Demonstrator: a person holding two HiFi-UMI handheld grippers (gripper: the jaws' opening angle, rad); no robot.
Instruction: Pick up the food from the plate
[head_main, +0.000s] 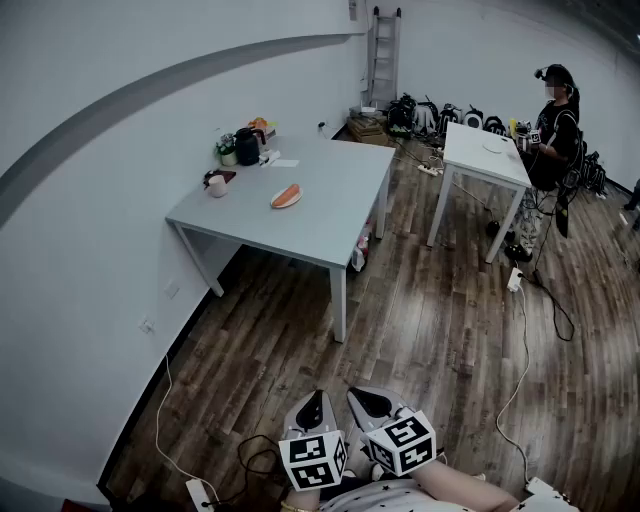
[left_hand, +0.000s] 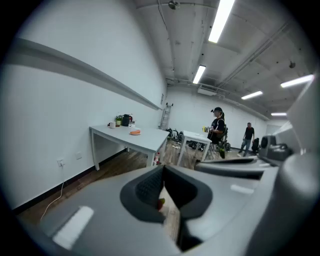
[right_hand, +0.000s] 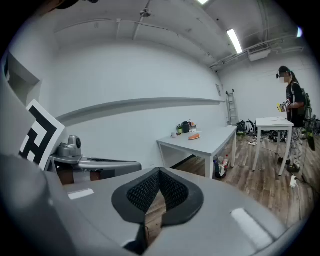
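Observation:
The food (head_main: 286, 196), an orange-red piece on a small plate, lies on the grey table (head_main: 330, 225) across the room. It shows small in the left gripper view as the food (left_hand: 135, 132) and in the right gripper view as the food (right_hand: 195, 136). Both grippers are held low, close to my body and well short of the table. My left gripper (head_main: 316, 406) is shut with nothing in it, its pads meeting at the left gripper (left_hand: 163, 168). Beside it, my right gripper (head_main: 371, 402) is also shut and empty, seen again as the right gripper (right_hand: 159, 173).
At the table's far end stand a dark kettle (head_main: 248, 146), a mug (head_main: 217, 186) and small items. A white table (head_main: 485, 155) with a person (head_main: 555, 125) beside it is at the right. A ladder (head_main: 383, 50) leans at the back; cables (head_main: 525, 330) trail over the wood floor.

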